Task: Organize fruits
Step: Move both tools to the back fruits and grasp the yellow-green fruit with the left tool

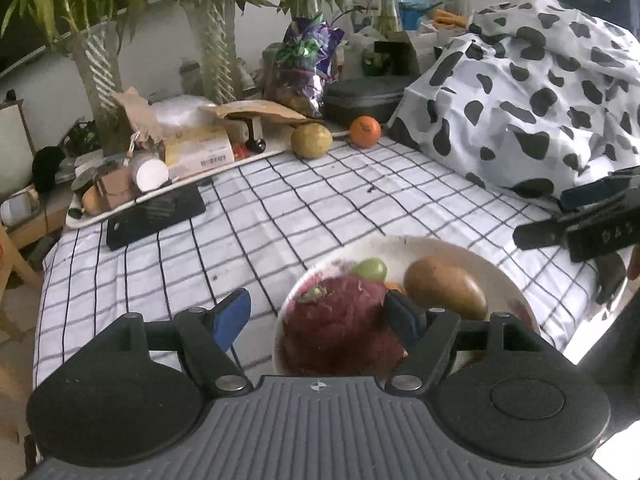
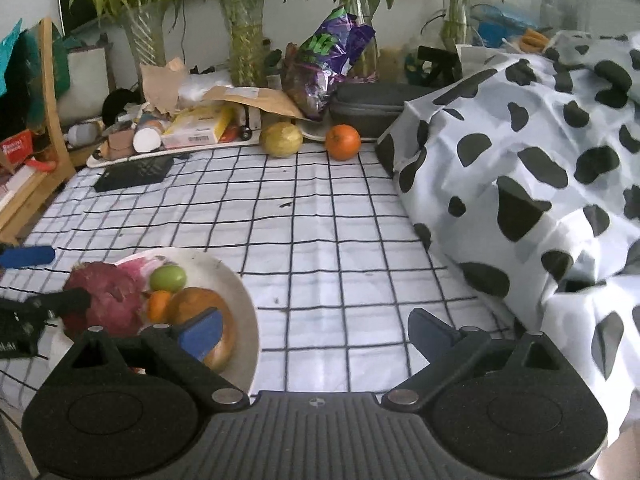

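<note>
A white plate on the checked cloth holds a dark red dragon fruit, a green fruit, a small orange fruit and a brown mango. My left gripper is open, its fingers either side of the dragon fruit. My right gripper is open and empty beside the plate's right edge. A yellow-green fruit and an orange lie at the far side of the cloth.
A cow-print cover is piled on the right. A cluttered tray, a black flat object, a purple bag and plant vases line the back left.
</note>
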`<state>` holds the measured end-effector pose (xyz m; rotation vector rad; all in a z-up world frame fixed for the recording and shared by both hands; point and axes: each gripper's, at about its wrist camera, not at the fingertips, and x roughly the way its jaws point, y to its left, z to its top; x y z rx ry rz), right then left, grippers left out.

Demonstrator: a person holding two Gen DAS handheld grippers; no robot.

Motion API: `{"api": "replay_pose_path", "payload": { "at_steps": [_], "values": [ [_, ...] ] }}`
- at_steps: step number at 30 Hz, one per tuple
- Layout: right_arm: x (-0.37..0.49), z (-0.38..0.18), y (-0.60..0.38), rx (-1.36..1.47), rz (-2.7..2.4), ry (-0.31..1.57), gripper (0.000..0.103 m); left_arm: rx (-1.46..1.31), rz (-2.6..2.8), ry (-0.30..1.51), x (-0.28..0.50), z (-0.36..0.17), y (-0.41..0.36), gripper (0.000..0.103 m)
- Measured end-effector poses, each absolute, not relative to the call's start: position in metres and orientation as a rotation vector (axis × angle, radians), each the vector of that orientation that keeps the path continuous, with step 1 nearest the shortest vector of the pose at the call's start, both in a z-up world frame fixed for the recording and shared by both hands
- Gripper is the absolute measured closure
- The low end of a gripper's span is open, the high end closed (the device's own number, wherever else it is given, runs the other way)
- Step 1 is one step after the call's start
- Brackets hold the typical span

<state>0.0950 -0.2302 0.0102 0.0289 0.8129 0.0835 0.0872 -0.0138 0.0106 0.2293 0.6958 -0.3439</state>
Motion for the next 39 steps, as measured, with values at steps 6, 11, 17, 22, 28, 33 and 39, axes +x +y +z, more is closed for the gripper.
{"api": "replay_pose_path", "payload": {
  "at_steps": [6,11,17,22,28,33,39],
  "values": [
    [0.115,0.006,-0.232,-0.003,0.073,0.821,0.004,0.191,-0.341,0.688,0.111,0.016,-0.011,0.031],
    [0.131,0.005,-0.23,-0.019,0.072,0.82,0.004,0.179,-0.327,0.69,0.131,0.017,-0.009,0.031],
    [0.155,0.001,-0.23,-0.046,0.069,0.827,0.004,0.186,-0.328,0.683,0.157,0.011,-0.009,0.031],
    [0.183,-0.003,-0.231,-0.052,0.056,0.824,0.004,0.18,-0.35,0.668,0.183,0.006,-0.012,0.031],
    [0.222,-0.009,-0.233,-0.049,0.039,0.804,0.004,0.194,-0.387,0.619,0.222,0.004,-0.02,0.031],
    [0.252,-0.017,-0.236,-0.075,0.032,0.777,0.004,0.21,-0.429,0.59,0.258,-0.005,-0.031,0.031],
    [0.288,-0.028,-0.241,-0.062,0.026,0.754,0.004,0.212,-0.444,0.582,0.297,-0.023,-0.044,0.031]
  ]
}}
